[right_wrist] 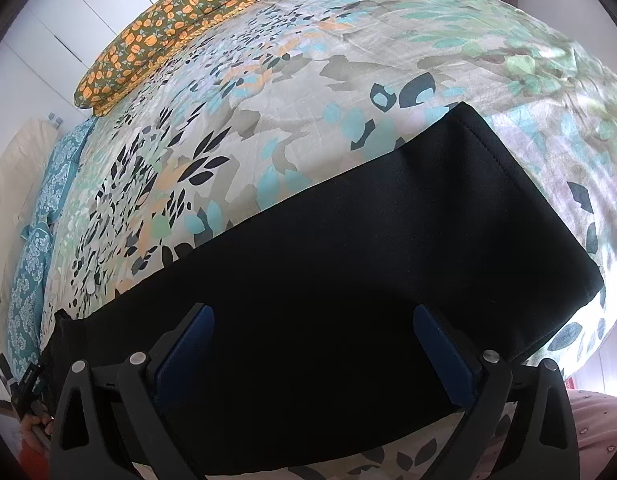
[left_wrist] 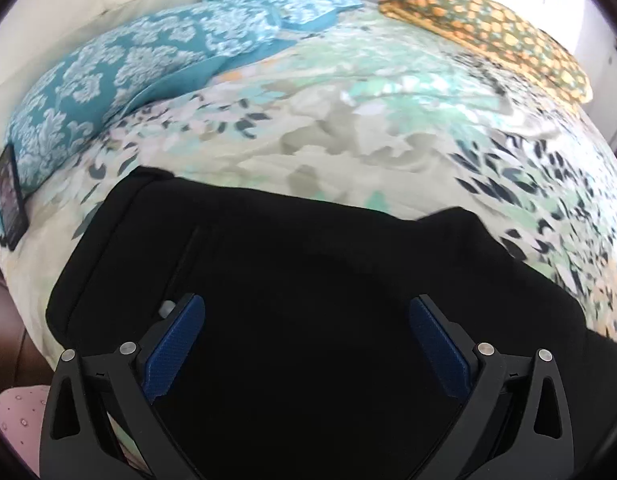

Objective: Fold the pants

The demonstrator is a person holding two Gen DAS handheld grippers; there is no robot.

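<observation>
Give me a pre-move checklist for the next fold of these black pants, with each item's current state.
1. Left gripper open: ok, blue pads apart, nothing pinched.
2. Right gripper open: ok, jaws wide, no cloth between the pads.
3. Black pants lying flat on the floral bedspread: ok, one long band with a straight hem; a small bump on the far edge in the left view.
4. Legs stacked evenly: cannot tell, the cloth is too dark to show layers.
5. Room beyond the pants for folding: ok, the bedspread is bare up to the teal pillow and the orange patterned pillow.
6. Phone off the pants: ok, it lies beside them.
</observation>
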